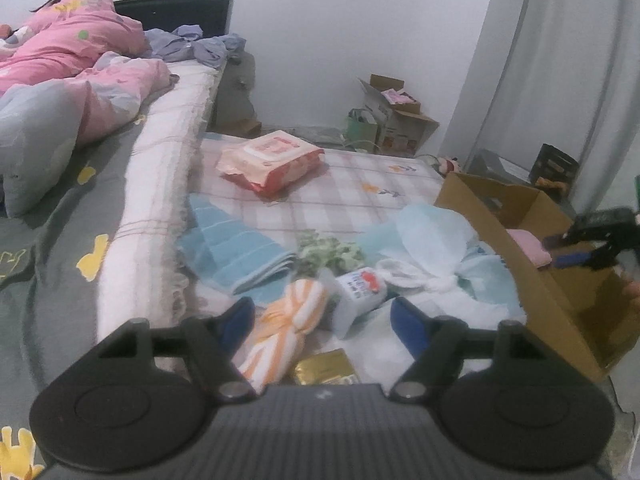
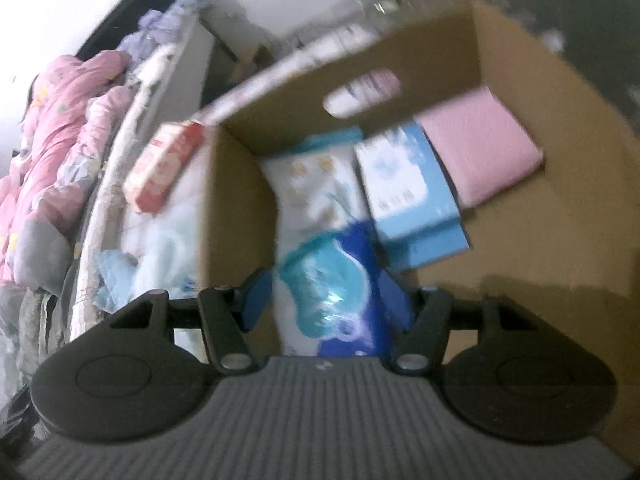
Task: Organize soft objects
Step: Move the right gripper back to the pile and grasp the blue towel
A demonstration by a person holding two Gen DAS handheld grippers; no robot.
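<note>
Soft objects lie scattered on the low checked mattress, and the sorting into the cardboard box looks partly done.

Left wrist view: the left gripper hangs with its jaws spread and nothing between them, just above an orange-and-white striped cloth, twisted and limp. Beside it sit a small white tissue pack, a folded blue ribbed towel, crumpled pale blue fabric and, further off, a glossy red-and-pink wipes packet. I judge the striped cloth to be the next pick: the jaws need to drop over its bunched middle and close.

Right wrist view (blurred): the right gripper is over the box, jaws apart either side of a blue-and-white plastic packet; whether the pads press it I cannot tell. A flat pink folded cloth and a light blue carton already rest inside.
</note>
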